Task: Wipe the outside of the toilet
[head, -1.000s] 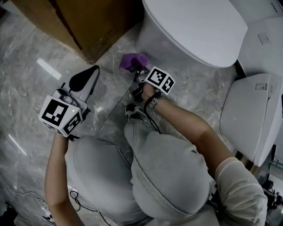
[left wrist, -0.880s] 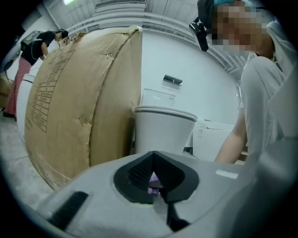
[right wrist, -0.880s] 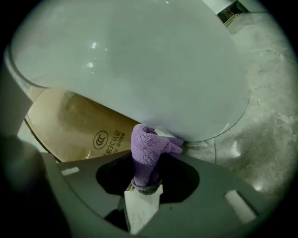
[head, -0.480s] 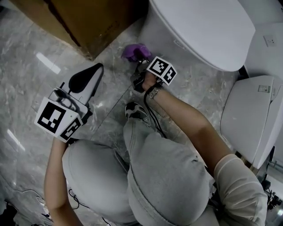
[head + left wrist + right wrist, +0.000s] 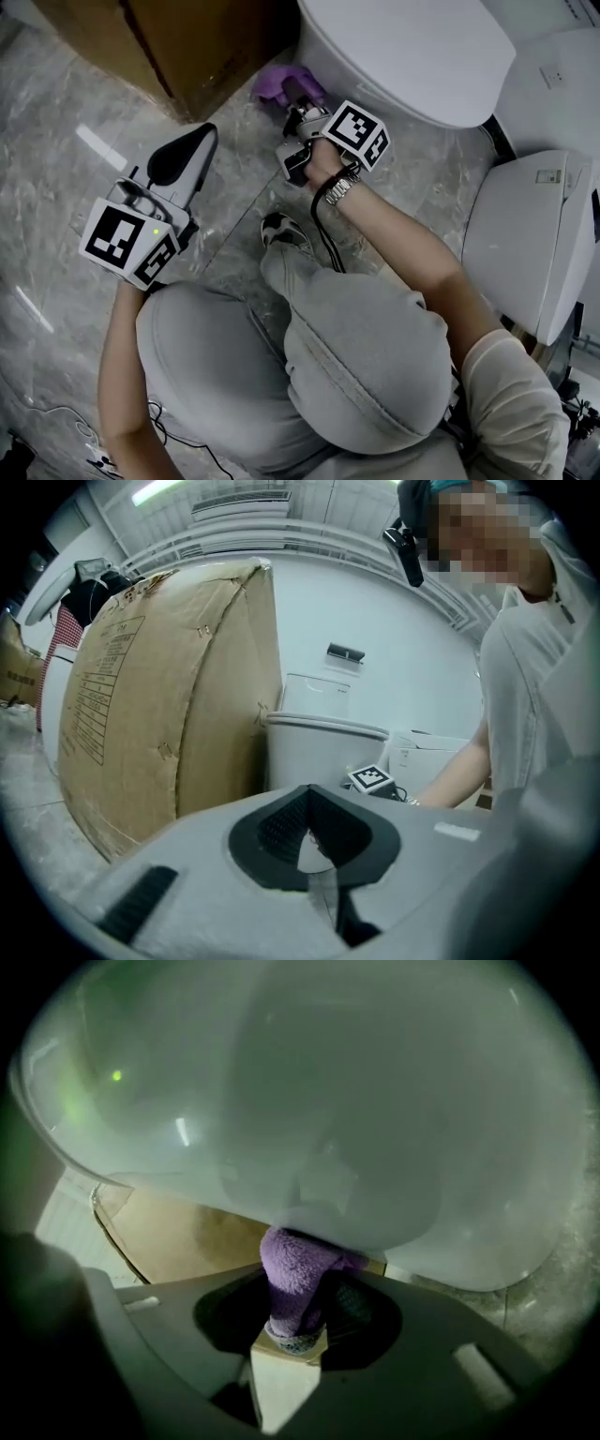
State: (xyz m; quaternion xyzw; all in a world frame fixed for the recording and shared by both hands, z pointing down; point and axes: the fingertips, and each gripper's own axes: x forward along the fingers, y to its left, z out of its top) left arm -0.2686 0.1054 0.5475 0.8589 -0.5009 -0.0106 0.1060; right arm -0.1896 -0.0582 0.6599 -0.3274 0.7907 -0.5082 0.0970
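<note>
Cloth (image 5: 295,1283) gripped in right tongs (image 5: 298,111) touches lower edge of toilet (image 5: 403,47); left tongs (image 5: 192,142) closed, empty, above floor (image 5: 56,187).

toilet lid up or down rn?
Down. In the head view the lid lies flat with no opening showing; the left gripper view shows it sitting level on the bowl.

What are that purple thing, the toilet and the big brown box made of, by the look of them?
The purple cloth looks like soft fluffy fabric, probably microfibre: its pile is fuzzy. The toilet is smooth, glossy white, likely glazed ceramic, though the lid may be plastic; light reflects off it. The brown box looks like matte cardboard, with printed text and folded seams.
</note>
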